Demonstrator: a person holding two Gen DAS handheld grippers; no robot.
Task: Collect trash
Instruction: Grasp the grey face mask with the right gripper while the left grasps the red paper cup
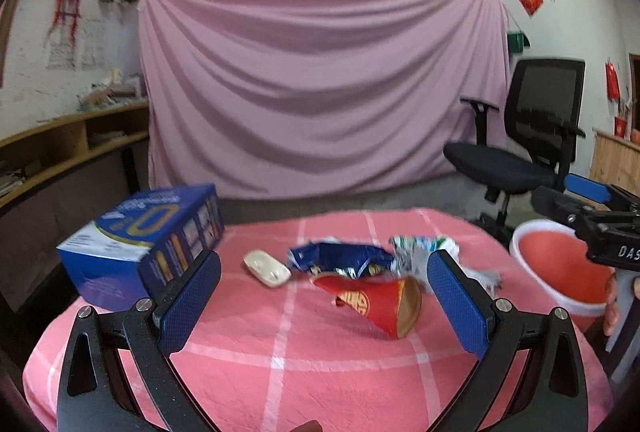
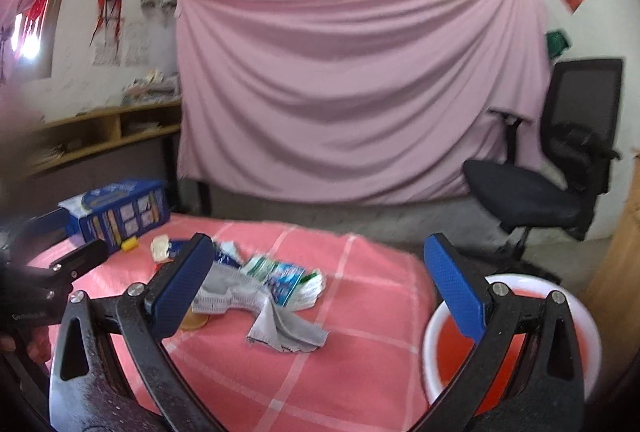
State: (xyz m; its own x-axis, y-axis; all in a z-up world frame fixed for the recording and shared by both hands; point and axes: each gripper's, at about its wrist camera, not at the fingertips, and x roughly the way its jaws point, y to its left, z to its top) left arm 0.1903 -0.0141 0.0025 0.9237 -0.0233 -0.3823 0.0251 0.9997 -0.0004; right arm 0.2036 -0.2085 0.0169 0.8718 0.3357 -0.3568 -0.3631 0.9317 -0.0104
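Note:
On the pink checked table (image 1: 280, 352) lie a crushed red paper cup (image 1: 380, 306), a crumpled blue foil wrapper (image 1: 340, 260), a green-white wrapper (image 1: 424, 248) and a small white object (image 1: 267, 268). My left gripper (image 1: 320, 296) is open, above the table just short of the red cup. My right gripper (image 2: 320, 292) is open over the green-white wrapper (image 2: 280, 276) and a grey crumpled wrapper (image 2: 280, 328). A red bin with a white rim (image 2: 516, 284) stands at the table's right side, under my right gripper's right finger; it shows in the left view too (image 1: 560, 264).
A blue box (image 1: 140, 244) stands at the table's far left corner, with a small yellow piece (image 2: 129, 244) beside it. A black office chair (image 1: 528, 144) stands to the right beyond the table. A pink sheet (image 1: 320, 84) hangs behind, and wooden shelves (image 1: 60, 144) run along the left.

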